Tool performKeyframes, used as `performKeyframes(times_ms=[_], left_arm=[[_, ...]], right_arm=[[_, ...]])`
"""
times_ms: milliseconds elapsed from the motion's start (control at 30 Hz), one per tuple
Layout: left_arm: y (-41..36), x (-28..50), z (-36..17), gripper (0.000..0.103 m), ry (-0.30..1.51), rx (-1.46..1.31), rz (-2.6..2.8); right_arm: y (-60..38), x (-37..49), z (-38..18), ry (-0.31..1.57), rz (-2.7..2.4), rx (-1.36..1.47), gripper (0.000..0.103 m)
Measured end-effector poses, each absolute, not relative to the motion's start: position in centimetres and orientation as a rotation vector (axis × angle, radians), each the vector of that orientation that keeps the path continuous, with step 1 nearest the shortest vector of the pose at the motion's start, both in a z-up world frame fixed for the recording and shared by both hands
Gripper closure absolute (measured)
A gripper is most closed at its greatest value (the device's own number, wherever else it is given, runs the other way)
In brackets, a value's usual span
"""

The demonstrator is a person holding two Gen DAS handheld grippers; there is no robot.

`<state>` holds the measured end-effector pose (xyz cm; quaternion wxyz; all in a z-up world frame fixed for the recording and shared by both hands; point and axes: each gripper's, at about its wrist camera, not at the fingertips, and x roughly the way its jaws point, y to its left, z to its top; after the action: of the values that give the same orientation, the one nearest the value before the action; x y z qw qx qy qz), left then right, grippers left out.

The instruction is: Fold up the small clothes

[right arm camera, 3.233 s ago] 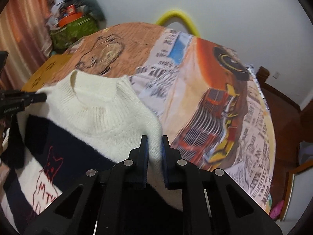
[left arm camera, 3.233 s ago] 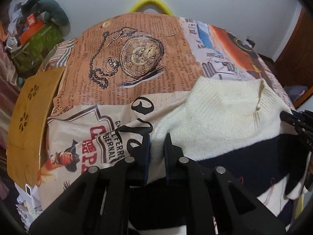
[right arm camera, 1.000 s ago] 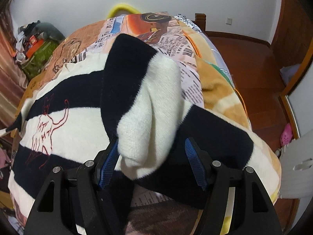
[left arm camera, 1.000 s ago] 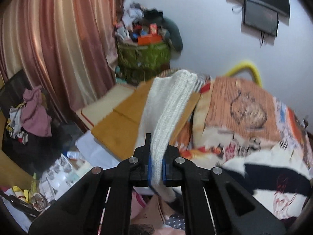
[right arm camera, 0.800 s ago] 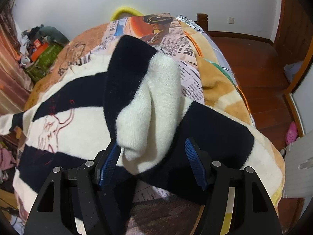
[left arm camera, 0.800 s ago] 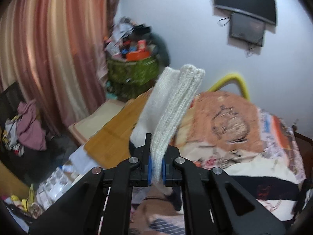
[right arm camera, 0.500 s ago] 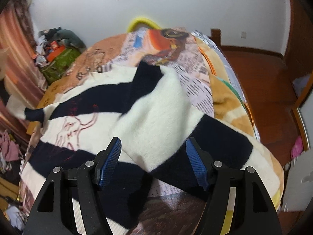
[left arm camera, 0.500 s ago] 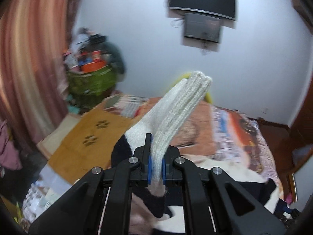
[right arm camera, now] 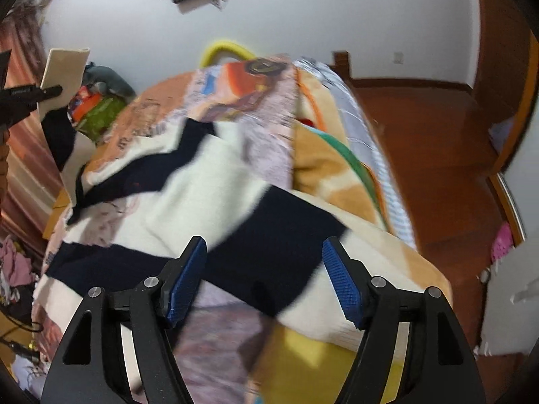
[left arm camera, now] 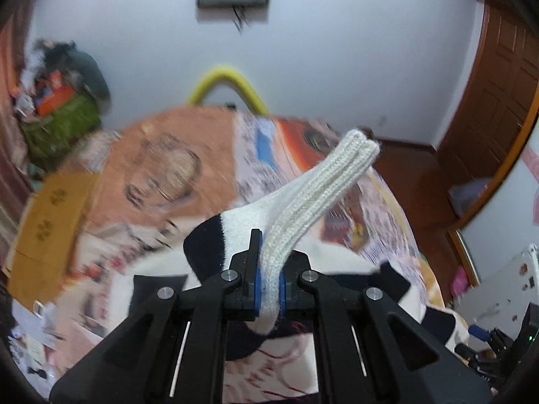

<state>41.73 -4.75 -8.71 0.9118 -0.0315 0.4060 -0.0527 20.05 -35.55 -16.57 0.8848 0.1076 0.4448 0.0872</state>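
A black-and-cream striped sweater (right arm camera: 209, 181) lies spread on the bed, with one sleeve folded across its body. My left gripper (left arm camera: 268, 269) is shut on the other sleeve's cream ribbed cuff (left arm camera: 323, 185) and holds it raised above the sweater (left arm camera: 209, 249). In the right wrist view that left gripper (right arm camera: 37, 96) shows at the far left with the cuff (right arm camera: 64, 74) lifted high. My right gripper (right arm camera: 264, 264) hangs over the sweater's near hem with its jaws opening. Its blue pads (right arm camera: 342, 282) stand wide apart and press on nothing.
The bed carries a printed blanket (left arm camera: 161, 168) with a yellow hoop (left arm camera: 225, 80) at its head. A green basket of clutter (left arm camera: 57, 118) and a wooden board (left arm camera: 43, 222) lie to the left. Wooden floor (right arm camera: 438, 155) and a door (left arm camera: 498, 77) lie to the right.
The left gripper has swung the held sleeve from beside the bed to over the sweater. The right gripper has let go of the folded sleeve, drawn back, and spread its jaws wider.
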Motion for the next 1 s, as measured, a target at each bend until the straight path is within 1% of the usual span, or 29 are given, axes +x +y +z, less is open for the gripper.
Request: performKeyframes(times_ms=[133, 200, 367, 467, 500, 533, 567, 600, 633, 700, 733, 800, 833, 1000], left_arm=[[-7.7, 42.9, -13.2, 0.096, 0.944, -0.097, -0.177], [-9.1, 42.9, -14.9, 0.096, 0.976, -0.076, -0.196], [-12.1, 42.0, -18.2, 0.095, 1.048, -0.01, -0.249], [-14.0, 41.2, -19.8, 0.084, 1.071, 0.062, -0.276], [-14.3, 40.8, -20.0, 0.075, 1.076, 0.08, -0.283], [-14.6, 40.5, -20.1, 0.063, 1.079, 0.095, -0.291], [-14.6, 40.2, -20.3, 0.057, 1.077, 0.111, -0.304], [-14.7, 39.9, -20.1, 0.047, 1.07, 0.122, -0.313], [-14.8, 39.3, -19.9, 0.042, 1.056, 0.14, -0.323], [-14.4, 38.5, -19.5, 0.037, 1.037, 0.161, -0.326], [-13.9, 38.1, -19.0, 0.033, 1.026, 0.161, -0.324], [-12.8, 37.4, -18.4, 0.029, 1.014, 0.139, -0.316], [-12.0, 37.2, -18.1, 0.027, 1.009, 0.126, -0.306], [-6.3, 36.3, -16.9, 0.025, 0.988, 0.08, -0.187]], right_arm=[[-35.4, 21.1, -17.0, 0.922, 0.223, 0.247, 0.035], [-35.0, 22.1, -17.6, 0.92, 0.228, 0.236, 0.031], [-33.8, 25.8, -20.2, 0.989, 0.204, 0.129, 0.031], [-34.2, 27.0, -21.5, 1.018, 0.169, 0.074, 0.031], [-34.4, 27.1, -21.7, 1.022, 0.178, 0.071, 0.031], [-34.7, 27.0, -21.7, 1.025, 0.192, 0.077, 0.031], [-34.8, 26.9, -21.7, 1.03, 0.201, 0.077, 0.031], [-34.9, 26.7, -21.7, 1.032, 0.207, 0.07, 0.037], [-35.0, 26.3, -21.6, 1.03, 0.207, 0.058, 0.041], [-35.3, 25.5, -21.4, 1.023, 0.202, 0.044, 0.06], [-35.4, 25.2, -21.3, 1.018, 0.196, 0.04, 0.065], [-35.9, 24.2, -20.8, 1.007, 0.192, 0.039, 0.087], [-36.2, 23.9, -20.6, 1.006, 0.198, 0.047, 0.093], [-37.2, 22.4, -19.9, 0.991, 0.177, 0.033, 0.095]])
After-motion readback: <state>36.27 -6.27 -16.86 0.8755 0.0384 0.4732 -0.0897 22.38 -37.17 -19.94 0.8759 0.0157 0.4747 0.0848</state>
